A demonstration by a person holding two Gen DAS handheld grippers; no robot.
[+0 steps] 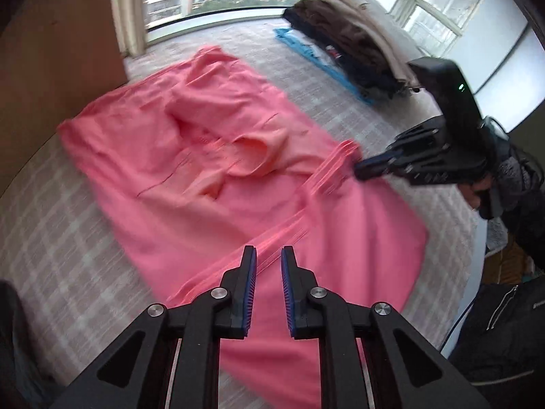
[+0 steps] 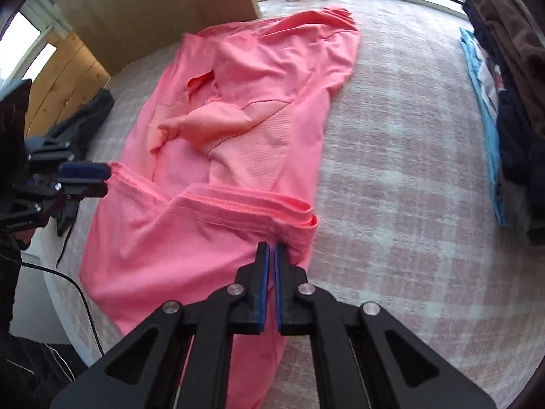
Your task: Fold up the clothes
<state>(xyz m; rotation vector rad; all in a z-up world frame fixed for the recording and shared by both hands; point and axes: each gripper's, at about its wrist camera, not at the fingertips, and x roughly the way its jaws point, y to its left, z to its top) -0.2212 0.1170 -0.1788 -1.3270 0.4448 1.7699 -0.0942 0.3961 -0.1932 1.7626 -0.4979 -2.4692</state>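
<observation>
A coral-pink garment lies spread on the pale plaid bed cover, wrinkled in the middle. Its stitched hem end is nearest me and raised off the cover. My left gripper has the hem running between its blue pads; in the right wrist view it is shut on one hem corner. My right gripper is shut on the other hem corner, its pads nearly touching. In the left wrist view it pinches the bunched hem, held by a hand.
A stack of folded brown, beige and dark clothes sits on a blue garment at the far right of the bed. A wooden panel borders the left. A dark jacket and a cable lie off the near edge.
</observation>
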